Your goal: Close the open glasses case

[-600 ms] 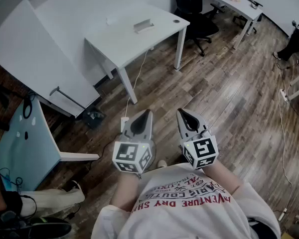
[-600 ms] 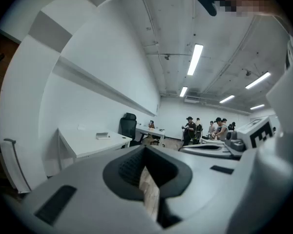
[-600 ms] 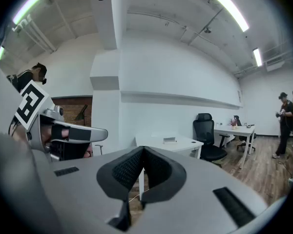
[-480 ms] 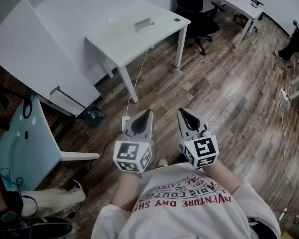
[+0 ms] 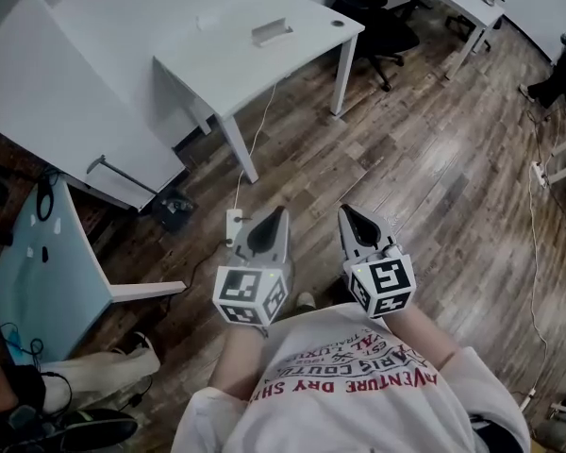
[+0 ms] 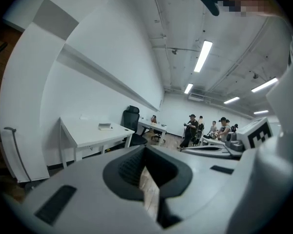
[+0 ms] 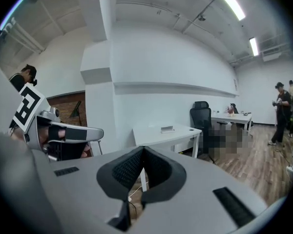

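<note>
Close to your chest you hold both grippers side by side, pointing out over the wood floor (image 5: pixel 434 177). Your left gripper (image 5: pixel 279 217) has its jaws pressed together with nothing between them, and your right gripper (image 5: pixel 345 213) is closed and empty too. On the white table (image 5: pixel 236 64), well ahead of you, lies the case (image 5: pixel 272 32), a small grey thing too far off to tell whether its lid is up. A black chair (image 5: pixel 377 17) stands just beside the table.
</note>
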A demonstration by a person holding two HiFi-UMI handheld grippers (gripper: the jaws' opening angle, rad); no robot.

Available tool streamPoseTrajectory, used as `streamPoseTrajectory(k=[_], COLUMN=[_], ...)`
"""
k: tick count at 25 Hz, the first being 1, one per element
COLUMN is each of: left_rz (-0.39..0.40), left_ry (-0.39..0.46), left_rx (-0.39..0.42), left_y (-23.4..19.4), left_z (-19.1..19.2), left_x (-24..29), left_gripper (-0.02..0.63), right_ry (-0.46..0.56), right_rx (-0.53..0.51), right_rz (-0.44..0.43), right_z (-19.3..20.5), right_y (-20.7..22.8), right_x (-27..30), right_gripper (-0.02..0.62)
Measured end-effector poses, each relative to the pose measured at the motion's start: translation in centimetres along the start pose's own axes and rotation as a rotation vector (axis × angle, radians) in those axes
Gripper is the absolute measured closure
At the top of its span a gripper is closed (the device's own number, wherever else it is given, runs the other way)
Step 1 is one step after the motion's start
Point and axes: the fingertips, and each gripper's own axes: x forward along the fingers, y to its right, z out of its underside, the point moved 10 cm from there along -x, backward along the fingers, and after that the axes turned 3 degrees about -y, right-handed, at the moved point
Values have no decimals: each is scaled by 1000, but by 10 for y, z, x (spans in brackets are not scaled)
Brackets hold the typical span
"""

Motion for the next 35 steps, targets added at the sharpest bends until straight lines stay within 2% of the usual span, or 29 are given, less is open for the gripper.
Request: streamPoseTrajectory(k=[8,11,17,22,26,29,32,35], left_rz=[-41,-71,-136,-189,-224,-217,-212,-213], left_ry=[-15,-14,-1,17,11,-5,-11,-24], left_rx=[-48,-60,-80,-101,-98,-137,-180,-184], left_y=[-6,-7,4,19,29,29,16,-8], left_z=[-5,-13,-34,-50,-53,-54,-59,-67], left_x=[52,79,146,196,226,245,264,288], left_gripper=[601,601,601,601,601,601,601,601], right_ry=[-52,-47,-32,-65,-97,-134,-158,-160], right_rx=[9,-20,-68,-105,-98,-69,-32,-20], right_rz=[-25,-43,-132,-176,-197,-201,-201,-184], right_z=[-3,-13,-42,-55,-60,-58,-59,-66], right_y=[47,72,138,200,242,266,281,292], right_x=[38,59,97,120,136,152,171,197], right_gripper=[583,583,583,583,583,583,583,583])
